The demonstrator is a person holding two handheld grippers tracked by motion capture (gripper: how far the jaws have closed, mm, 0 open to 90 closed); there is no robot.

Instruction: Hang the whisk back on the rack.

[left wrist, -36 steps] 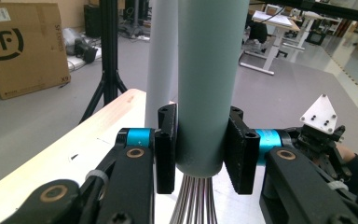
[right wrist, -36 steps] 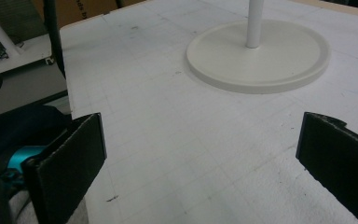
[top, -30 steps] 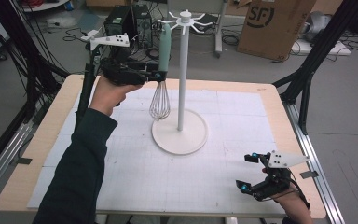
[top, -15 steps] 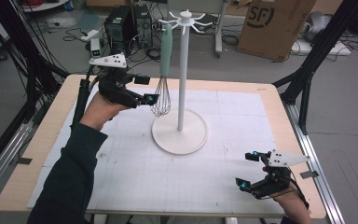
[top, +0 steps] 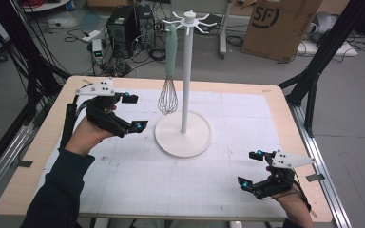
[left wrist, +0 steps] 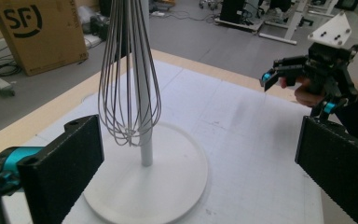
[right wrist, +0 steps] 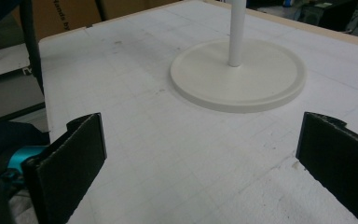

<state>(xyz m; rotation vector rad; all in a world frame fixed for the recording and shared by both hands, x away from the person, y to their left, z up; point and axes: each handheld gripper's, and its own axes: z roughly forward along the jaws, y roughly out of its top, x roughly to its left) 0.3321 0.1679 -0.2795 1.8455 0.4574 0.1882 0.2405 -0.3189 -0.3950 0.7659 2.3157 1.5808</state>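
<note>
A whisk (top: pixel 168 99) with a mint-green handle hangs from a hook at the top of the white stand (top: pixel 186 71), its wires just above the round base (top: pixel 184 137). My left gripper (top: pixel 135 112) is open and empty, held left of the whisk and apart from it. In the left gripper view the whisk (left wrist: pixel 129 93) hangs ahead between the wide-apart jaws of the left gripper (left wrist: pixel 198 172). My right gripper (top: pixel 249 168) sits open and empty low over the mat at the near right. The right gripper (right wrist: pixel 205 168) faces the stand base (right wrist: pixel 237 74) in its own view.
A white gridded mat (top: pixel 218 190) covers the wooden table (top: pixel 38 152). Behind the table, on the floor, are a cardboard box (top: pixel 280 23), a computer tower (top: pixel 126 23) and cables. Black frame posts (top: pixel 313 76) stand at the table's sides.
My left gripper has drawn back from the whisk, leftward, lower and nearer to the person. The whisk stays hanging on the stand. The right gripper has not moved.
</note>
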